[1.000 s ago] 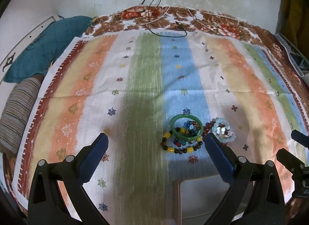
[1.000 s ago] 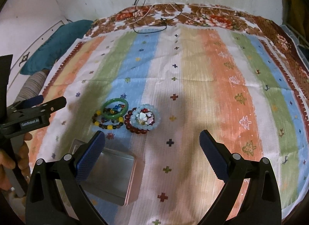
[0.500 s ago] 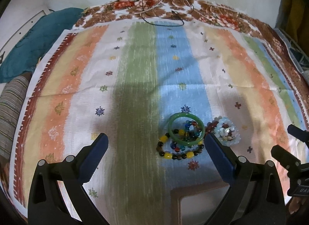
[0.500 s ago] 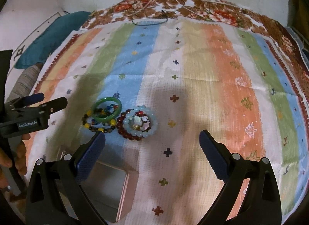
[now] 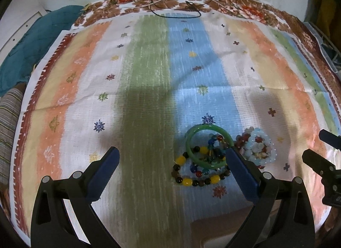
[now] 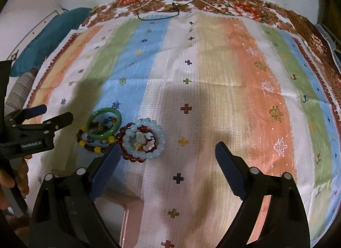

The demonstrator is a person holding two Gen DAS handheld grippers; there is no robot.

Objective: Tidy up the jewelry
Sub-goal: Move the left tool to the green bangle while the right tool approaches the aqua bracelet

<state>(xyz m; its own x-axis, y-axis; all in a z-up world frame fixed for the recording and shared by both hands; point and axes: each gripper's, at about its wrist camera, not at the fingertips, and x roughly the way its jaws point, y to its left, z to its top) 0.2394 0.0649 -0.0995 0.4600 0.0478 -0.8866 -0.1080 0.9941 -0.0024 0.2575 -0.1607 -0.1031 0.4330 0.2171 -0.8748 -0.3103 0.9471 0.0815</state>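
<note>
A green bangle (image 5: 207, 146) lies on the striped cloth over a bracelet of dark, yellow and blue beads (image 5: 198, 178). Beside it lies a pale blue bead bracelet (image 5: 259, 149) stacked on a dark red bead bracelet (image 6: 130, 156). The bangle (image 6: 104, 123) and pale bracelet (image 6: 145, 138) also show in the right wrist view. My left gripper (image 5: 170, 160) is open and empty, its right finger just over the bangle's edge. My right gripper (image 6: 166, 154) is open and empty, its left finger beside the bracelets. A box (image 6: 125, 211) with a pink rim sits near the front edge.
The striped cloth (image 5: 149, 77) covers a bed. A black cable (image 5: 177, 11) lies at the far edge by the wall. A teal cushion (image 5: 32, 41) and a striped pillow (image 5: 8, 124) lie to the left. The other gripper (image 6: 32, 128) shows at the left of the right wrist view.
Both grippers have moved forward and down toward the jewelry, which now sits closer between the fingers. Both stay open.
</note>
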